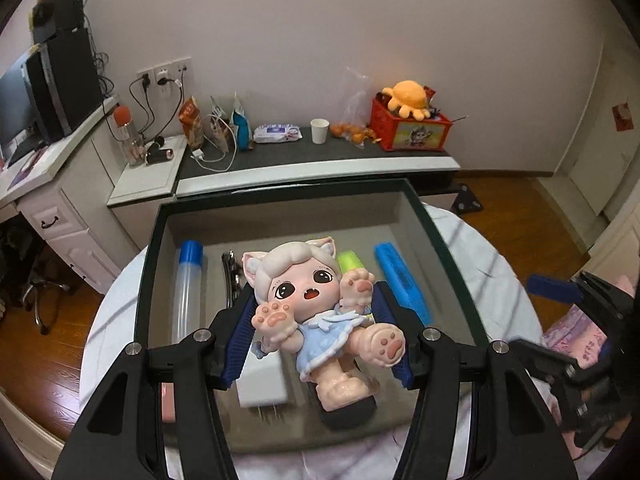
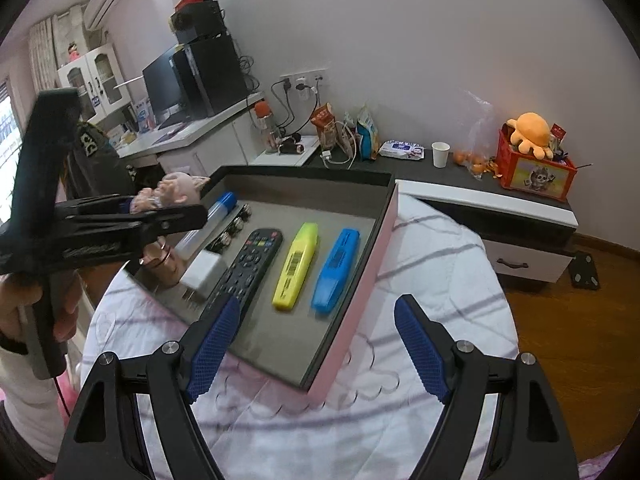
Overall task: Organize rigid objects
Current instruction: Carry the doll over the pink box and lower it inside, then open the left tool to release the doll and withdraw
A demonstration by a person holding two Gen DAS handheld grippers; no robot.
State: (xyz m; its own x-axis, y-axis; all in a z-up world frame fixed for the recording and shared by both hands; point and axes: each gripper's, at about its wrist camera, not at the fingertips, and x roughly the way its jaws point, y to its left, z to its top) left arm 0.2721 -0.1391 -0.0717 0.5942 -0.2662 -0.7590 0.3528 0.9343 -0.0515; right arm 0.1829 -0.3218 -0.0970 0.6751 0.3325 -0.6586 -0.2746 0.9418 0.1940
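Observation:
My left gripper (image 1: 316, 304) is shut on a cat-eared doll figurine (image 1: 316, 312) in a blue dress and holds it above the open box (image 1: 280, 196). The doll also shows in the right wrist view (image 2: 172, 194), held over the box's left side. In the box lie a black remote (image 2: 246, 268), a yellow highlighter (image 2: 296, 266), a blue highlighter (image 2: 336, 270), a white charger (image 2: 202, 274), a blue-capped clear tube (image 1: 186, 288) and a dark hair clip (image 1: 232, 276). My right gripper (image 2: 316, 320) is open and empty over the box's near corner.
The box (image 2: 348, 292) sits on a round table with a white striped cloth (image 2: 432, 280). Behind it a low cabinet (image 1: 320, 160) carries snack bags, a paper cup (image 1: 319, 131), oranges and a red crate (image 1: 412, 130) with an orange plush. A desk with a monitor stands at left.

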